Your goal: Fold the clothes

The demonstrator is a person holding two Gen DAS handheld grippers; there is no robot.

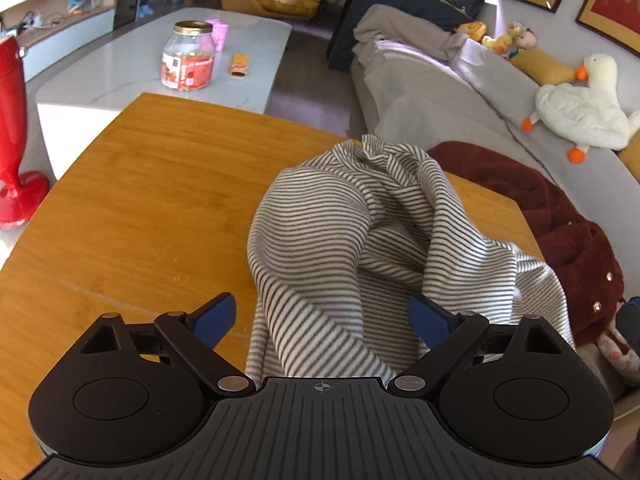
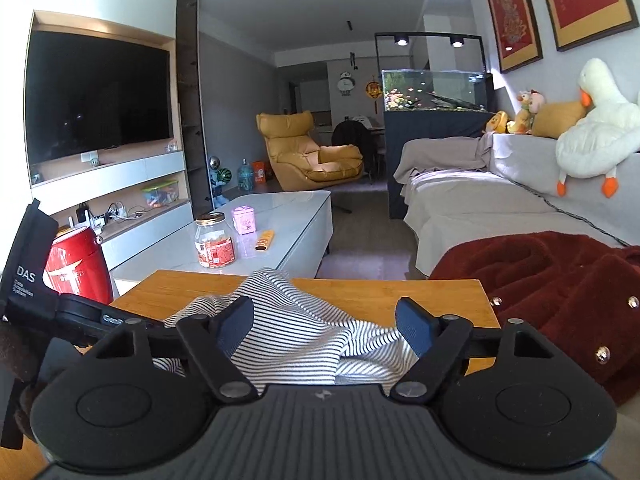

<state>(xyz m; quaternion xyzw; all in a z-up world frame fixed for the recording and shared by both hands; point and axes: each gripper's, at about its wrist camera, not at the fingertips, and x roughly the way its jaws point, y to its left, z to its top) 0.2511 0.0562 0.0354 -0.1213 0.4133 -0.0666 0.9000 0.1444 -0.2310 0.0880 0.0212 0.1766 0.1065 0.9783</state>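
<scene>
Striped garment bunched on wooden table | left gripper fingers wide | right gripper fingers wide

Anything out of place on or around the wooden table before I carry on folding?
The striped garment lies bunched in a heap on the wooden table, not spread flat. A dark red fleece garment hangs off the sofa beside the table's edge. Nothing looks spilled or damaged.

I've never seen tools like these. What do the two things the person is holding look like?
Each hand-held gripper, left and right, has a black ribbed body, two round black discs, angled black linkage arms with silver pins, and blue finger pads. The left one carries white "DAS" lettering.
</scene>
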